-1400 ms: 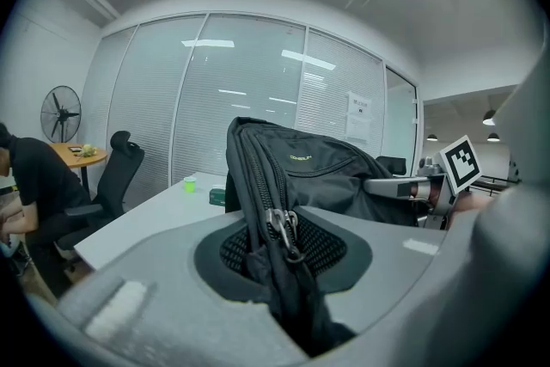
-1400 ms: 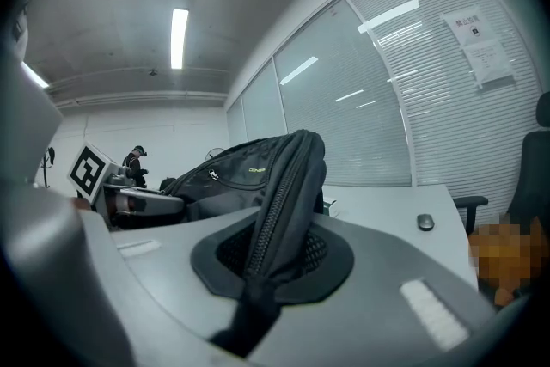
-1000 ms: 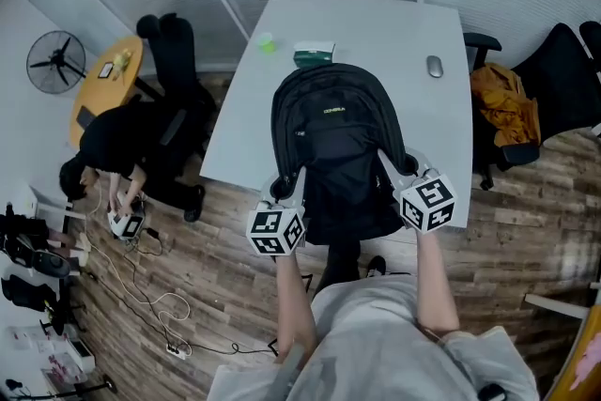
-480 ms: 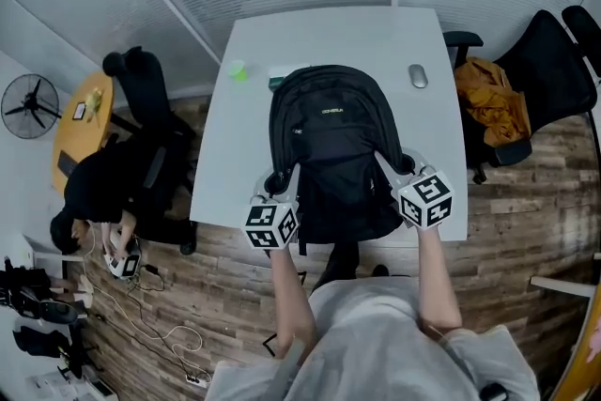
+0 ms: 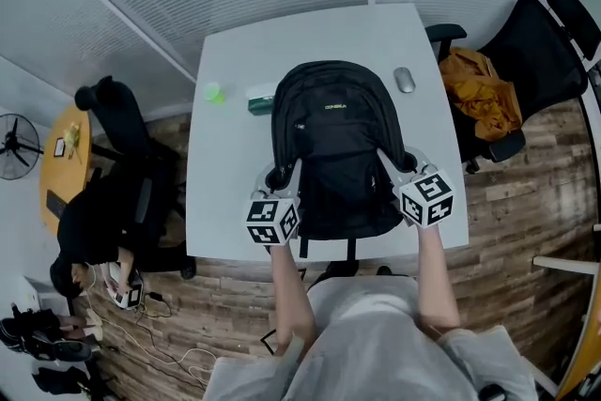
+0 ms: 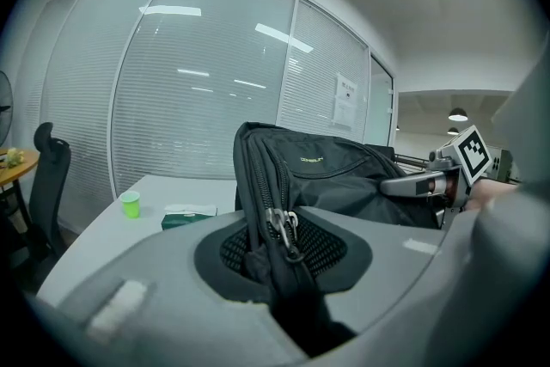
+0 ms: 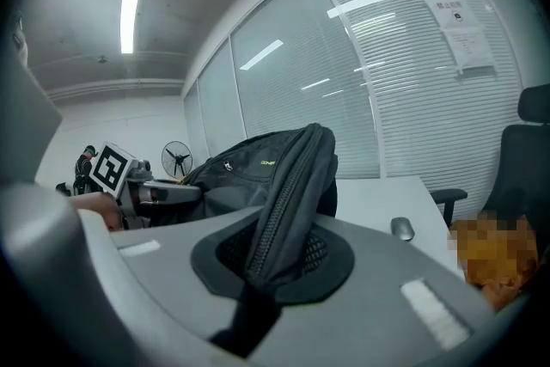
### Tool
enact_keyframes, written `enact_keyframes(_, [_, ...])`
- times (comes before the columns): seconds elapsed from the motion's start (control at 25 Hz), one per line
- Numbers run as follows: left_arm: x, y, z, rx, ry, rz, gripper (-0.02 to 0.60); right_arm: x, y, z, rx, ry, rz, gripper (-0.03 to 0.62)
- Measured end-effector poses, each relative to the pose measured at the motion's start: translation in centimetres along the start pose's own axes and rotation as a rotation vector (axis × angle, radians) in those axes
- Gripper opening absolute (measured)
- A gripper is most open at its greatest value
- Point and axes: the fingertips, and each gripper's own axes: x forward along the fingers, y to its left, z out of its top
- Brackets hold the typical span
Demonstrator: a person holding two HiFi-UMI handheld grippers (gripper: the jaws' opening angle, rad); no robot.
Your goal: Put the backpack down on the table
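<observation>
A black backpack [image 5: 333,146] hangs over the near half of the white table [image 5: 235,155], front pocket up, its lower end past the table's front edge. My left gripper [image 5: 282,178] is shut on the backpack's left side [image 6: 275,211], right at the zipper pulls [image 6: 282,228]. My right gripper [image 5: 399,166] is shut on the bag's right side [image 7: 288,202], along the zipper seam. The left gripper view shows the right gripper [image 6: 430,183] across the bag; the right gripper view shows the left gripper [image 7: 150,192].
On the table beyond the bag are a small green cup [image 5: 214,93], a green box [image 5: 260,99] and a grey mouse [image 5: 404,80]. Office chairs stand at the right [image 5: 521,61], one holding an orange cloth [image 5: 481,94]. At the left, a person [image 5: 89,235] crouches near a black chair [image 5: 122,122].
The backpack, held at both sides, has been carried forward over the table. The table now lies closer beneath it. The grips look the same.
</observation>
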Motion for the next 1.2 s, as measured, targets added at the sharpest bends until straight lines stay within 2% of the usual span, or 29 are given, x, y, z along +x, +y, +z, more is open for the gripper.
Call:
enact_keyframes(0.4, [5.9, 2.2, 0.8, 0.071, 0.08, -0.077, 0.091, 3.2, -3.0, -1.4, 0.099, 0.037, -0.091, 0.025])
enact_keyframes(0.8, [11.0, 3.7, -1.4, 0.048, 0.151, -0.164, 0.094, 5.9, -6.2, -4.1, 0.148, 0.108, -0.179, 0.026])
enact_keyframes(1.2, [14.0, 5.3, -3.3, 0.026, 0.206, -0.205, 0.094, 8.4, -7.8, -5.9, 0.165, 0.159, -0.237, 0.028])
